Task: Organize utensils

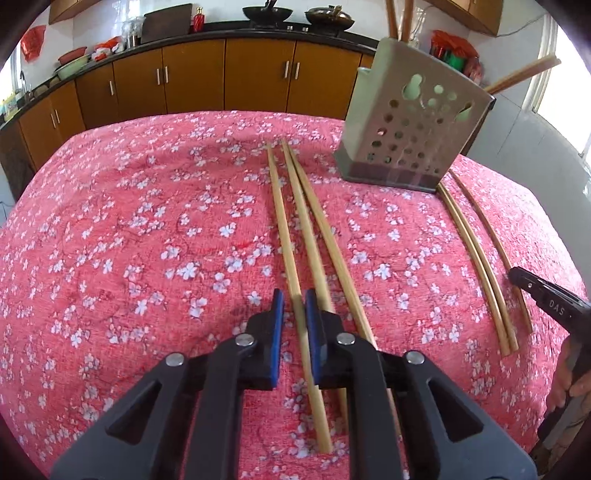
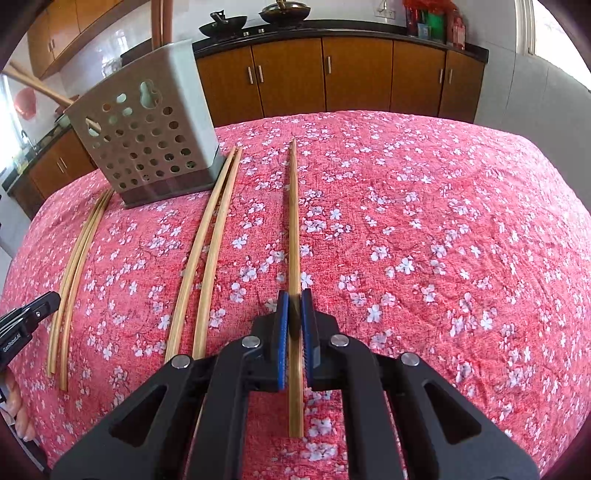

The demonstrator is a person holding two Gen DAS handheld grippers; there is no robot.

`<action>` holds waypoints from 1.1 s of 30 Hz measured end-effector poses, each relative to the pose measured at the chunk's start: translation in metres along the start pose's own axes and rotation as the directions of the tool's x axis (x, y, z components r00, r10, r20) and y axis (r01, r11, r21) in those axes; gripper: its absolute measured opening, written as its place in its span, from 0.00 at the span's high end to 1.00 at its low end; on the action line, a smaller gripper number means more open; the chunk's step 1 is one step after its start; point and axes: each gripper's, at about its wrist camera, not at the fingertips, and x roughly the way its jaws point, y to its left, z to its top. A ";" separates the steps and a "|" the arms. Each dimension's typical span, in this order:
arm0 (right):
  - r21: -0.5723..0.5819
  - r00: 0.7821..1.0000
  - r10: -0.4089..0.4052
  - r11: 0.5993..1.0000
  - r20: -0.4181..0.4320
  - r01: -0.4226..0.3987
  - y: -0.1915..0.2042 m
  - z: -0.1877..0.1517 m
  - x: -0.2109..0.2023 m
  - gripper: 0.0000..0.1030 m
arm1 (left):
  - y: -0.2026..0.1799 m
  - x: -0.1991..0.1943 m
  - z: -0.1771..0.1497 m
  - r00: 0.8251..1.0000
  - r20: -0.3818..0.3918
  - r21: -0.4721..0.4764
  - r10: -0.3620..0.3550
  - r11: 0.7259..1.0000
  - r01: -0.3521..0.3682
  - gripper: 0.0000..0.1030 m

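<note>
A single bamboo chopstick (image 2: 294, 236) is clamped between the blue pads of the right gripper (image 2: 294, 314), lying flat on the pink blossom-print cloth (image 2: 443, 221) to the right of the perforated utensil holder (image 2: 147, 136). 2 more chopsticks (image 2: 207, 251) are seen just beside the holder's right corner, their far tips touching its base.

Over on the left gripper (image 1: 294, 314), the jaws are drawn narrow around another chopstick (image 1: 284, 236); whether the left pad presses it cannot be told, though the right pad is against it. 2 further sticks (image 1: 321, 229) are laid just beside that one, left of the holder (image 1: 413, 122). Several chopsticks (image 1: 402, 18) are already stood upright inside the holder. Behind the holder, brown cabinets (image 1: 258, 77) under a dark counter (image 1: 258, 31) are seen, with woks on top.
</note>
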 end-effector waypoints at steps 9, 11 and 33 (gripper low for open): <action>-0.062 1.000 0.008 0.998 0.017 -0.007 0.014 -0.009 -0.004 0.92 | -0.001 0.006 0.007 0.997 0.016 0.046 0.079 0.996 -0.080 0.92; -0.040 1.000 -0.017 0.999 0.021 0.018 0.006 -0.004 -0.002 0.92 | 0.012 0.009 0.014 0.993 0.017 0.031 0.119 0.992 -0.120 0.92; 0.054 0.996 -0.082 0.995 0.042 0.080 -0.031 0.021 0.018 0.92 | 0.079 0.012 0.036 0.987 0.029 -0.114 0.160 0.981 -0.156 0.89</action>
